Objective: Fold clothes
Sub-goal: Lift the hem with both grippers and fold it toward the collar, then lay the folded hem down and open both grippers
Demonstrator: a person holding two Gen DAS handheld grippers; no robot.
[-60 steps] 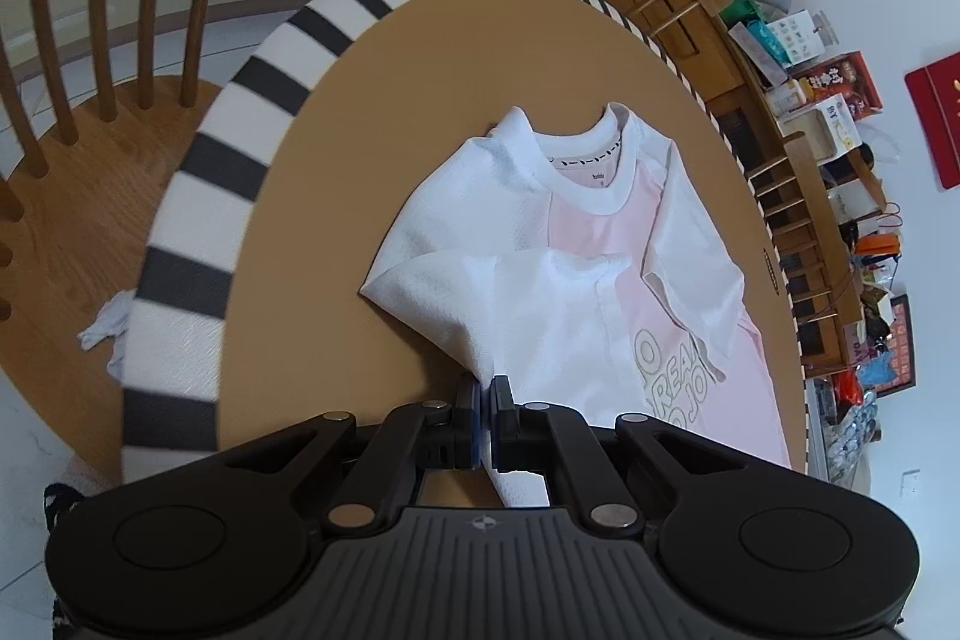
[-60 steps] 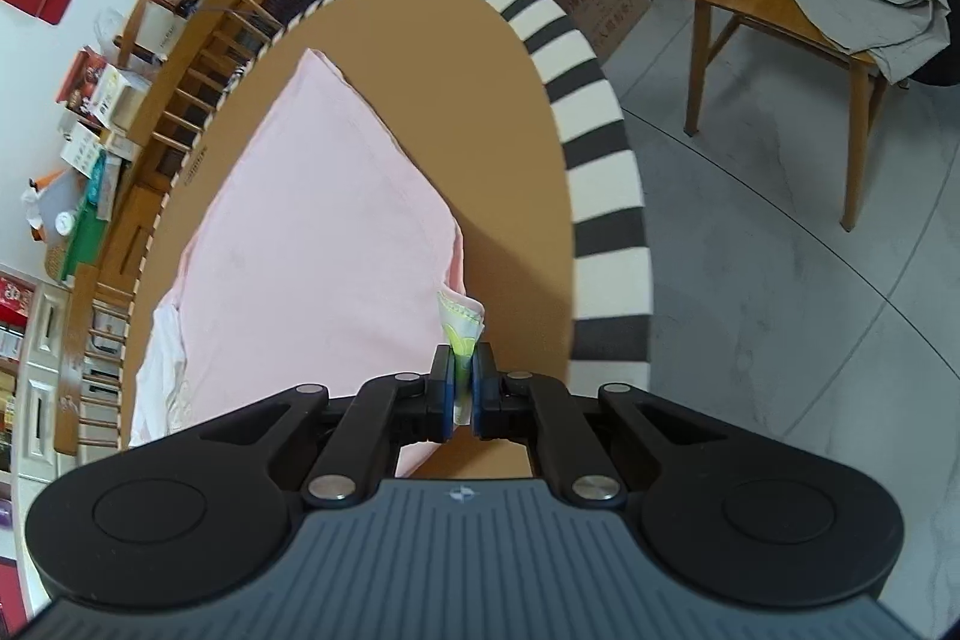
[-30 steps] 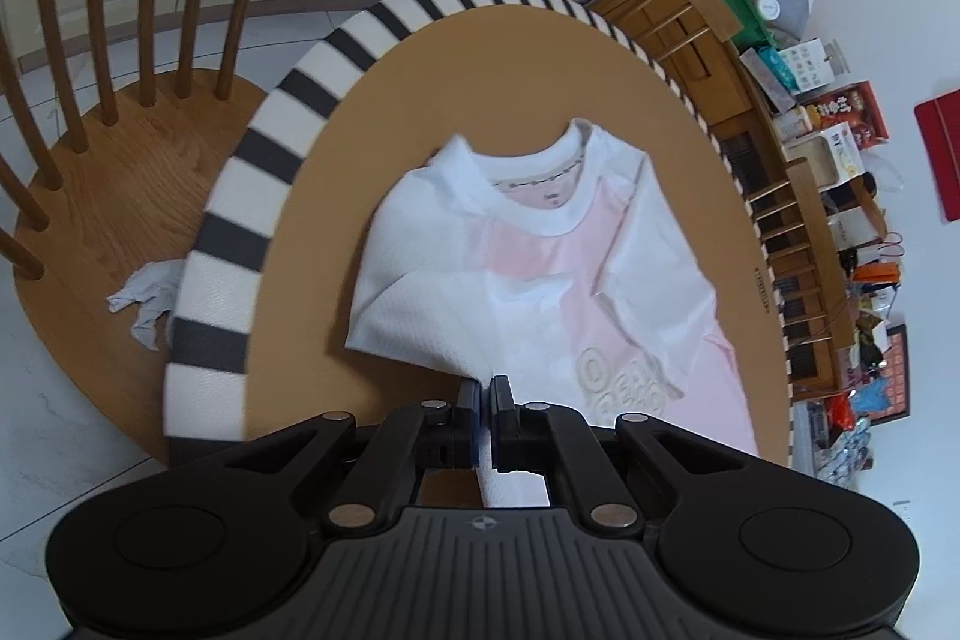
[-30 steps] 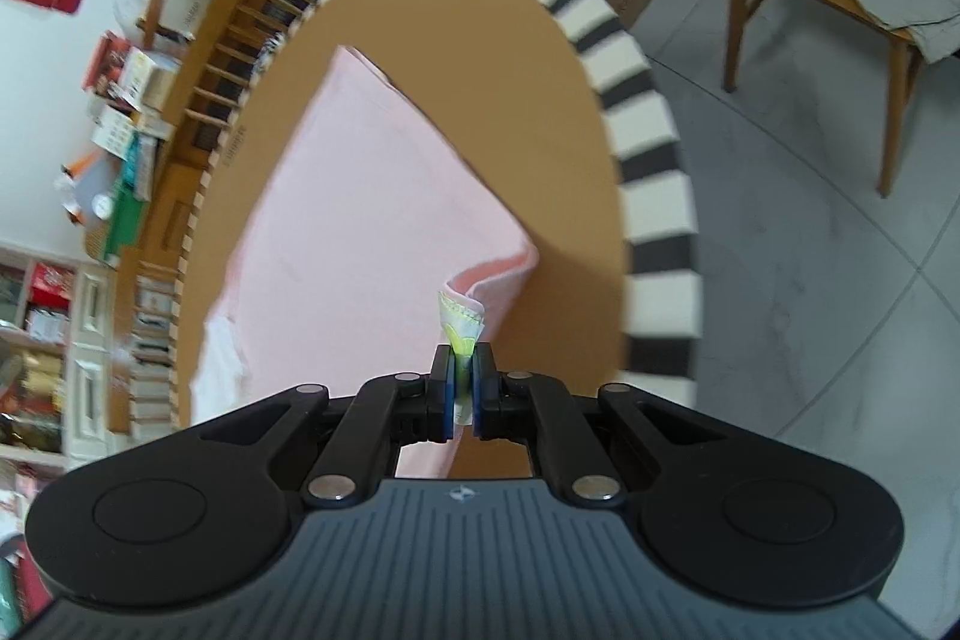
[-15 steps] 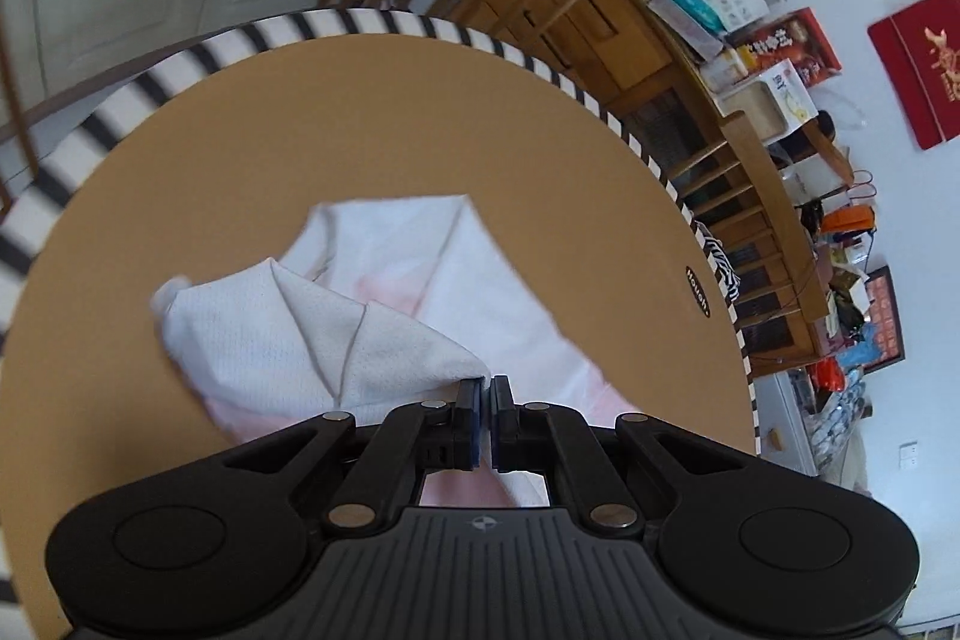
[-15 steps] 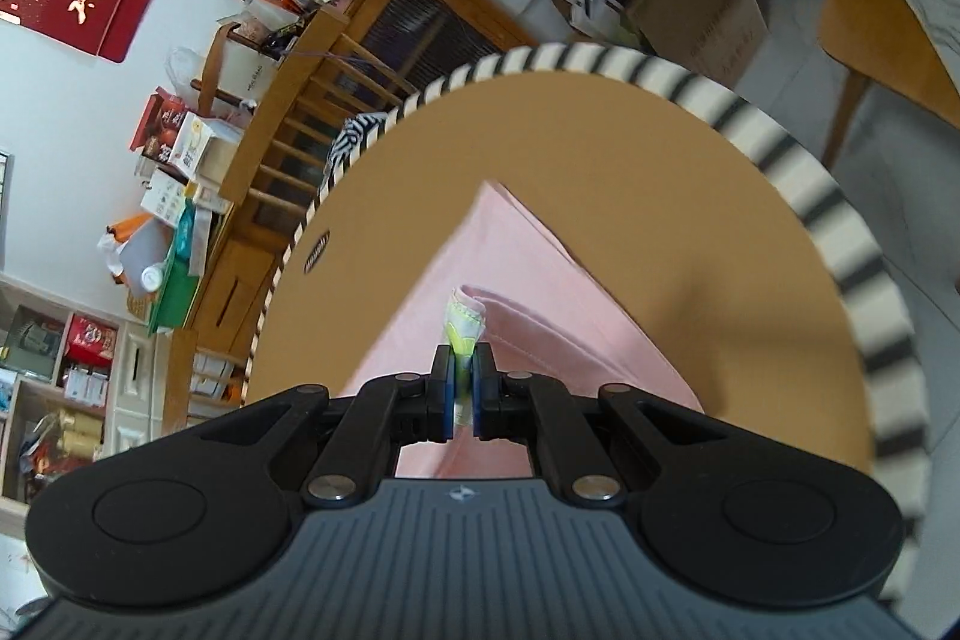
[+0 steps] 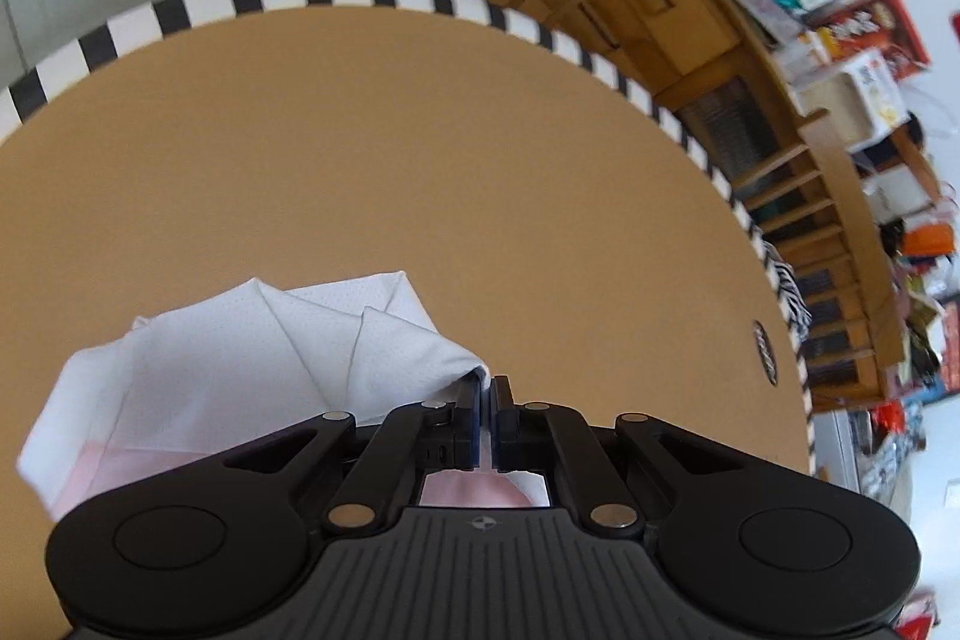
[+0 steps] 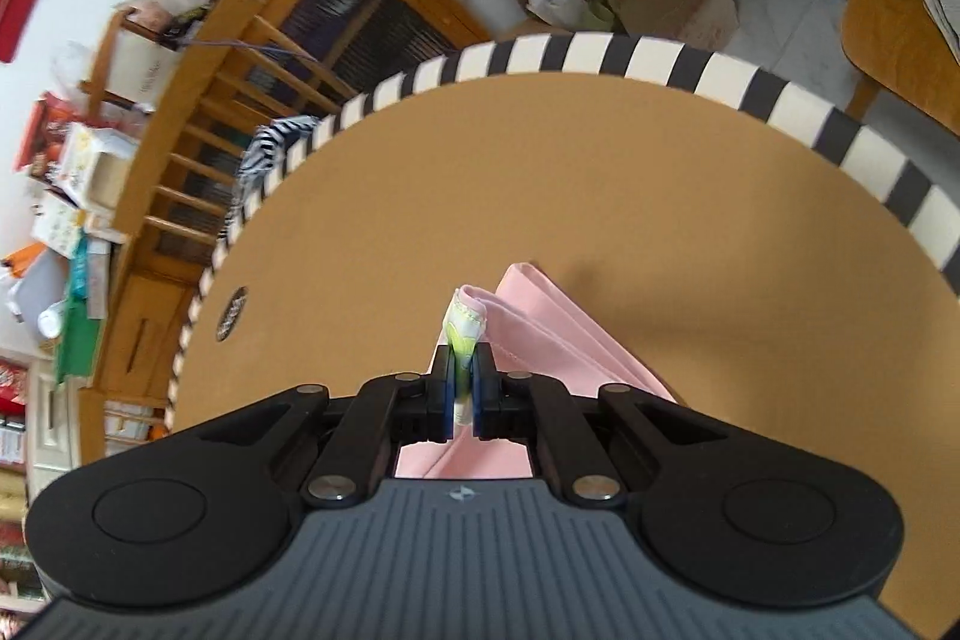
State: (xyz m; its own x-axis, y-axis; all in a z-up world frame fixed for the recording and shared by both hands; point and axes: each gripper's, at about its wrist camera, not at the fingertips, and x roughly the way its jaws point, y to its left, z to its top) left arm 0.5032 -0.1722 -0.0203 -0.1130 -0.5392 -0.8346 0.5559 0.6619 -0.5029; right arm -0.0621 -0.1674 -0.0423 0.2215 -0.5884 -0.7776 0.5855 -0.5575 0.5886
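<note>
Your left gripper (image 7: 486,388) is clamped on the shirt's (image 7: 252,352) white end; your right gripper (image 8: 461,376) is clamped on its pink hem (image 8: 465,316). The shirt hangs bunched from both, low over the table (image 7: 420,148).

Your left wrist camera looks forward along its fingers, low and close over the round table (image 7: 420,148), toward the wooden shelves (image 7: 780,148). Your right wrist camera faces likewise, close above the table's other side. Both views share the tabletop and those shelves.
</note>
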